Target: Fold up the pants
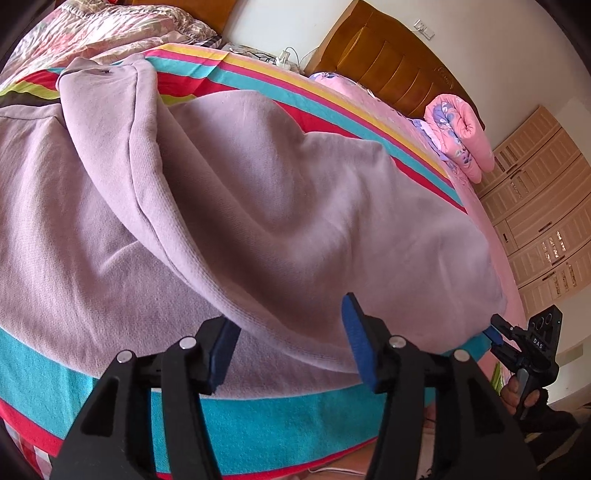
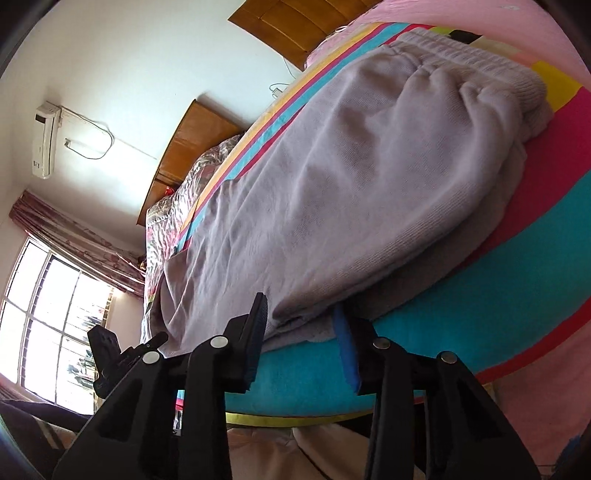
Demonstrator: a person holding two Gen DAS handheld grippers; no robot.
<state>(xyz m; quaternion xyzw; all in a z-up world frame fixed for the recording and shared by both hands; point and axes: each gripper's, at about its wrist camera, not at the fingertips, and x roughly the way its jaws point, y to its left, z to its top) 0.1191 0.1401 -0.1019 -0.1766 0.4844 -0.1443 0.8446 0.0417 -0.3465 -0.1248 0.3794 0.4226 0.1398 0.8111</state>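
Lilac sweatpants [image 1: 258, 203] lie doubled over on a striped blanket [image 1: 258, 417] on the bed. In the right wrist view the pants [image 2: 351, 184] stretch away, their ribbed waistband [image 2: 461, 51] at the far end. My left gripper [image 1: 291, 350] is open at the near edge; the folded edge lies between its blue pads without being pressed. My right gripper [image 2: 301, 347] is open too, its jaws astride the near corner of the pants, one above and one below. The left wrist view shows the right gripper [image 1: 495, 332] at the pants' right corner, held by a hand [image 1: 517, 395].
A folded pink floral quilt [image 1: 461, 140] lies on the bed's far right and a floral cover [image 1: 110, 33] at the far left, before a wooden headboard [image 1: 388, 62]. A wardrobe [image 1: 535, 221] stands on the right. A window [image 2: 48, 317] and a wall air conditioner [image 2: 46, 140] are on the left.
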